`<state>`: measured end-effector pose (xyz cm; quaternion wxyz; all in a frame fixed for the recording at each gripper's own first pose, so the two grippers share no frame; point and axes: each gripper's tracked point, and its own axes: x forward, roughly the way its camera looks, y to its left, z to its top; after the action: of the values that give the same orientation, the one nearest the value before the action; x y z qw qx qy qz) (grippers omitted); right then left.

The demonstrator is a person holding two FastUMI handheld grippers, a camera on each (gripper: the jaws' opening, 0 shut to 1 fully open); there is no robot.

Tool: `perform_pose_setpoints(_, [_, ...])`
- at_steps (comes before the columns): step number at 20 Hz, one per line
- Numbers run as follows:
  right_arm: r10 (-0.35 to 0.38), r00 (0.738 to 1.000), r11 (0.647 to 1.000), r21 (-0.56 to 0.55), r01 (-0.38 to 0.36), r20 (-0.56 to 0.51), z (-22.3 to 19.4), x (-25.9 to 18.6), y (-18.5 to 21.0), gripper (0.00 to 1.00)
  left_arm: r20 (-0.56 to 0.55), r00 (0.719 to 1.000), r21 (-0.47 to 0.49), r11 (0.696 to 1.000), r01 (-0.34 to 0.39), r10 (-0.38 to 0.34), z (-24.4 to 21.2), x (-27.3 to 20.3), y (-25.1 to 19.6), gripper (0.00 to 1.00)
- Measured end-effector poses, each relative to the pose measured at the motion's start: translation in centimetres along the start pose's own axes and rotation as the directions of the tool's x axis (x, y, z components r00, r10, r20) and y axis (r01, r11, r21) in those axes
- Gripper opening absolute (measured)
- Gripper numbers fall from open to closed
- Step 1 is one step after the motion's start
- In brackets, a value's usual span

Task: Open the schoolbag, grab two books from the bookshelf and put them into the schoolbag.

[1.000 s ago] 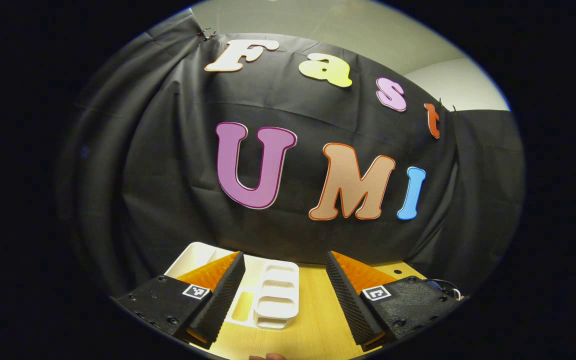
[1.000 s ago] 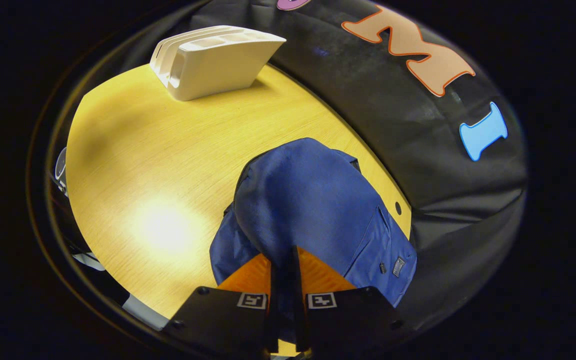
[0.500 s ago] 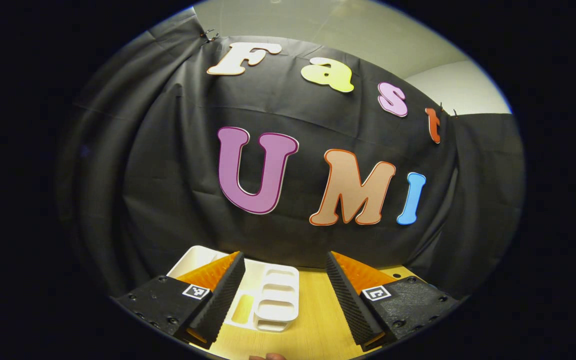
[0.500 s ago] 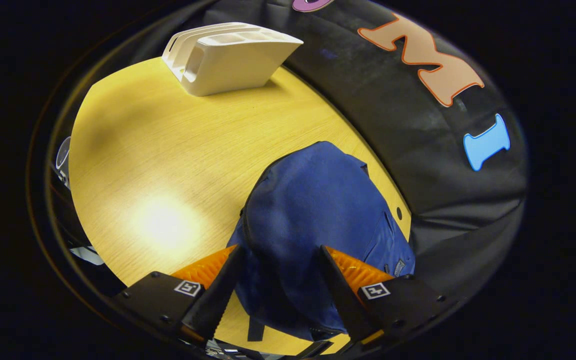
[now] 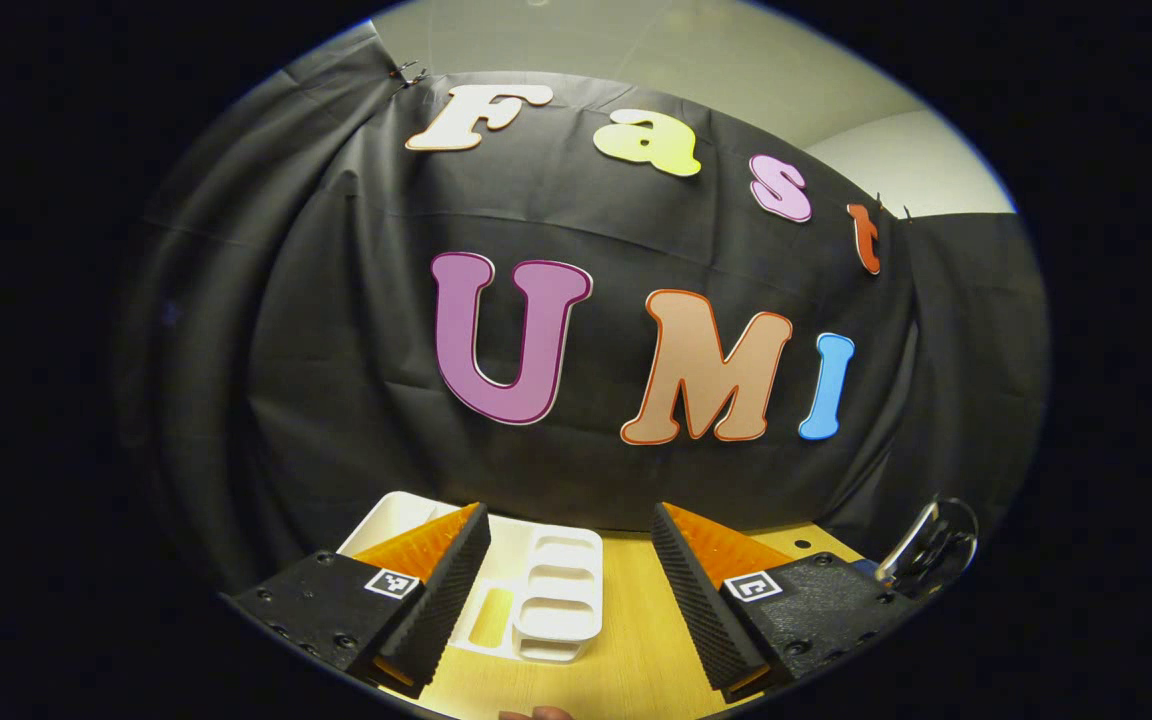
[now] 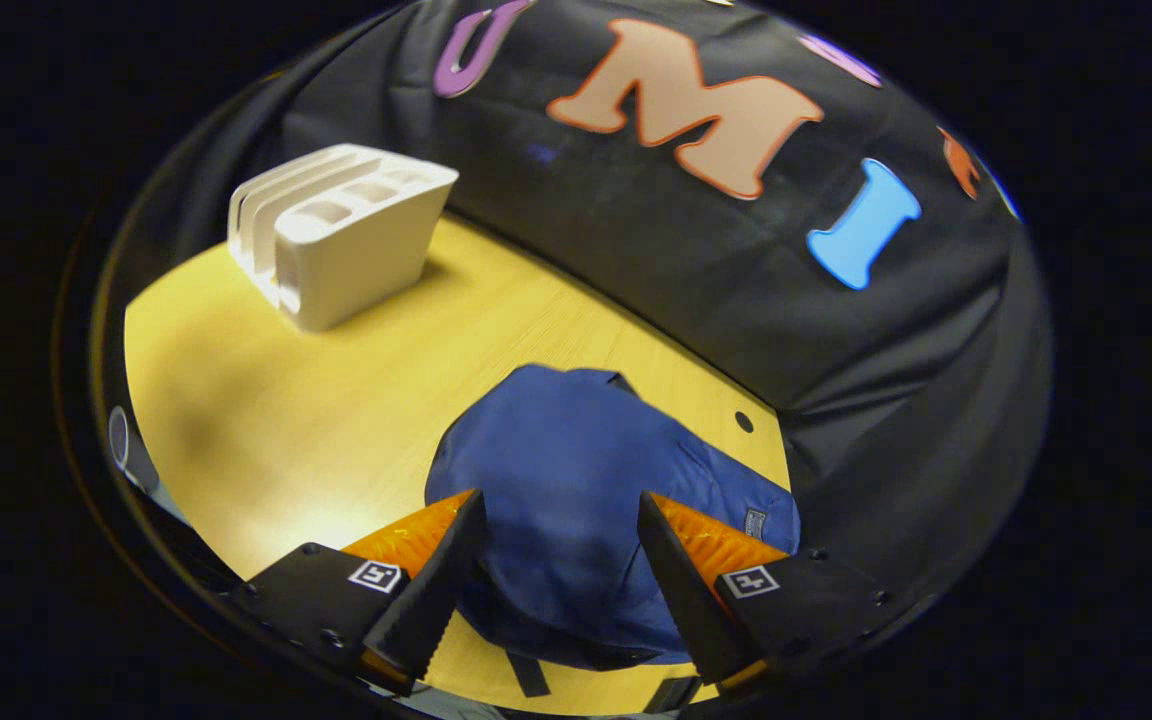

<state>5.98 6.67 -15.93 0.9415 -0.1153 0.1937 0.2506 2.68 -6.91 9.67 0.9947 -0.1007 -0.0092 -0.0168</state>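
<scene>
Schoolbag (image 6: pixel 576 520) sits on the yellow wooden bench (image 6: pixel 316 420) right under my right gripper (image 6: pixel 558 570), a blue soft mound near the black cloth wall, and from here it looks closed; I cannot make out the zip pull. My right jaws stand wide with the bag's top between them, not pressing on it. To open it well, I judge I should find the zip line along the bag's edge, pinch the pull rather than loose fabric, and draw along the seam while the bag is kept from sliding. The white bookshelf (image 6: pixel 336 240) stands well apart at the far left of the bench; no books can be made out in its slots from this angle. My left gripper (image 5: pixel 568 590) hangs level above the bench, pointing at the wall, jaws wide and holding nothing, with the bookshelf (image 5: pixel 546 590) just ahead between them. My right gripper tilts downward over the bag.
</scene>
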Motion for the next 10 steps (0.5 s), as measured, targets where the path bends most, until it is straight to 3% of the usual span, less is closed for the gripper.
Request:
perform_pose_setpoints(1, [-0.019, 0.999, 0.998, 0.054, 0.017, 0.036, 1.2, -0.6, -0.8, 0.90, 0.000, 1.000, 0.005, 1.000, 0.000, 0.000, -0.1, 0.1, -0.2, 0.97])
perform_pose_setpoints(2, [-0.041, 0.997, 0.994, 0.104, 0.034, 0.071, 2.2, -1.2, -1.8, 0.99, 0.001, 1.000, 0.011, 1.000, 0.000, 0.000, -0.2, 0.1, -0.3, 0.92])
perform_pose_setpoints(5, [-0.082, 0.986, 0.973, 0.224, 0.048, 0.145, 4.6, -3.0, -3.9, 0.99, 0.000, 1.000, 0.031, 1.000, 0.003, -0.003, -0.8, 0.3, -1.1, 0.92])
perform_pose_setpoints(6, [-0.095, 0.981, 0.964, 0.260, 0.049, 0.167, 5.4, -3.6, -4.6, 0.99, -0.006, 1.000, 0.037, 0.999, 0.005, -0.005, -1.1, 0.3, -1.4, 0.97])
perform_pose_setpoints(8, [-0.123, 0.967, 0.940, 0.340, 0.041, 0.225, 6.9, -4.6, -5.8, 0.99, -0.011, 1.000, 0.046, 0.999, 0.010, -0.010, -1.7, 0.4, -2.2, 0.92])
perform_pose_setpoints(10, [-0.142, 0.950, 0.914, 0.406, 0.018, 0.279, 8.7, -6.2, -6.7, 0.99, -0.002, 1.000, 0.045, 0.999, 0.014, -0.014, -2.1, 0.3, -2.9, 0.94])
